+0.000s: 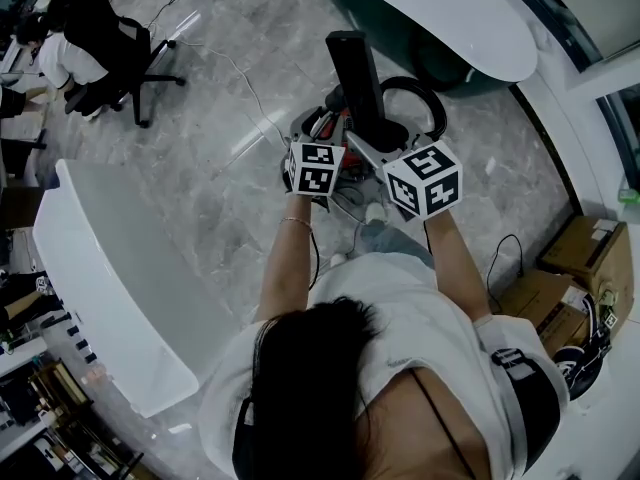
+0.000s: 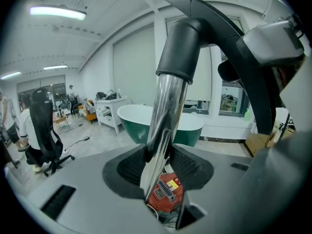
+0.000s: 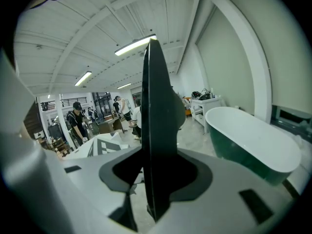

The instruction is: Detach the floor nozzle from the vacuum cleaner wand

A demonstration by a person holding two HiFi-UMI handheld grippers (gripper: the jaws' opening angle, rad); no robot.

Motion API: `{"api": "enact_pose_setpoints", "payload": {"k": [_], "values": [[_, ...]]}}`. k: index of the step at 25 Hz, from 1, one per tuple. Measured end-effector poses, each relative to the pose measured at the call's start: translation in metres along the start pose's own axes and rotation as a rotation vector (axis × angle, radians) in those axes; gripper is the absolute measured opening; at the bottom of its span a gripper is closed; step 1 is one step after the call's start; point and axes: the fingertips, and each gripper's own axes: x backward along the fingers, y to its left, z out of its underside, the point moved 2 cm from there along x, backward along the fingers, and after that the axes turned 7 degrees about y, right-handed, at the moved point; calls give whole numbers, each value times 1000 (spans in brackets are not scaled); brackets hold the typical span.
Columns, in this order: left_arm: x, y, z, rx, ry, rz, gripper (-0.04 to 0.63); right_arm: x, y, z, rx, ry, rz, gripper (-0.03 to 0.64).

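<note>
the yellow sticker (image 2: 171, 185) on the vacuum (image 2: 156, 202) is illegible.

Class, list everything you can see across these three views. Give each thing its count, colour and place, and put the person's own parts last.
floor nozzle: one, black, raised above the vacuum body
wand: one, chrome, rising from the vacuum body
vacuum body: one, red, on the floor
bathtub: one, white and green, beyond the vacuum
office chair: one, black, top left in head view
cardboard boxes: at least two, brown, right
counter: one, white, left
left claw: one, grey, shut on the wand
right claw: one, grey, shut on the floor nozzle
</note>
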Motion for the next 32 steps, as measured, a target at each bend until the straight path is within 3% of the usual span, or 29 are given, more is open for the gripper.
{"api": "enact_pose_setpoints", "payload": {"k": [6, 14, 20, 32], "values": [[1, -3, 0, -42, -5, -3, 155, 2, 1, 2, -3, -20, 2, 175], [0, -5, -4, -17, -51, -6, 155, 5, 3, -2, 21, -36, -36, 172], [-2, -8, -6, -59, -36, 9, 155, 8, 0, -1, 6, -42, -50, 169], [0, -12, -4, -51, -30, 15, 156, 14, 4, -2, -31, -101, -81, 160]]}}
